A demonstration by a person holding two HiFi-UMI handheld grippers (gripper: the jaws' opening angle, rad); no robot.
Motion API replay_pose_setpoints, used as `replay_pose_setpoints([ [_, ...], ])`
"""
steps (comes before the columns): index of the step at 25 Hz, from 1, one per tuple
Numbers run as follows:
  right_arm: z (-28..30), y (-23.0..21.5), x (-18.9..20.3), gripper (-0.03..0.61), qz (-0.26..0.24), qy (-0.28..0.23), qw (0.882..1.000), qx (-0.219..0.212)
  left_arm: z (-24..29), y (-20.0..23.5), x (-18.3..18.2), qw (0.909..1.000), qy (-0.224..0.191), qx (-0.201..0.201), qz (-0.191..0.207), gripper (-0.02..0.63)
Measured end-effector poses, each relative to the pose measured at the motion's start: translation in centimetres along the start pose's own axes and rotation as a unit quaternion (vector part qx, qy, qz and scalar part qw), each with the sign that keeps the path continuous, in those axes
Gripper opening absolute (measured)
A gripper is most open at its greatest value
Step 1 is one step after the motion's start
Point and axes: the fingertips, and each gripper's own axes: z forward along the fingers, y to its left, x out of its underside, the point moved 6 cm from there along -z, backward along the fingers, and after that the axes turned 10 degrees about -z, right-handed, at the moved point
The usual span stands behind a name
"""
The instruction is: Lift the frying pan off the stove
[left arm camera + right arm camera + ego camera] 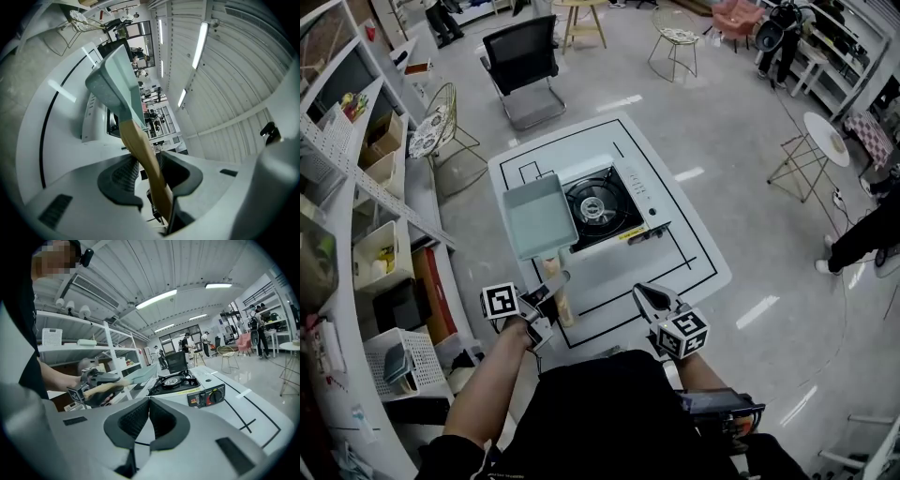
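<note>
A pale green square frying pan (536, 217) hangs in the air just left of the burner, its right edge over the stove's left side. My left gripper (553, 286) is shut on its wooden handle (565, 307). In the left gripper view the handle (143, 154) runs between the two pads, and the pan (115, 86) rises beyond my left gripper (147, 176). The portable gas stove (642, 192) sits on the white table with its black burner (596, 208) bare. My right gripper (645, 296) hovers at the table's near edge, shut and empty. Its view shows the right gripper (149, 416) with pads touching, the stove (176, 380) and the raised pan (140, 373).
The low white table (694, 262) carries black taped lines. White shelving (356, 216) with boxes runs along the left. A black chair (523, 66) and wire chairs stand beyond the table. A round white side table (825, 136) and a person stand at the right.
</note>
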Motion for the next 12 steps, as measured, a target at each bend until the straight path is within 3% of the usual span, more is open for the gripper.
replay_pose_setpoints([
  [12, 2.3, 1.8, -0.7, 0.026, -0.019, 0.004, 0.999, -0.036, -4.1, 0.0, -0.6, 0.9994, -0.034, -0.005, 0.008, 0.143],
])
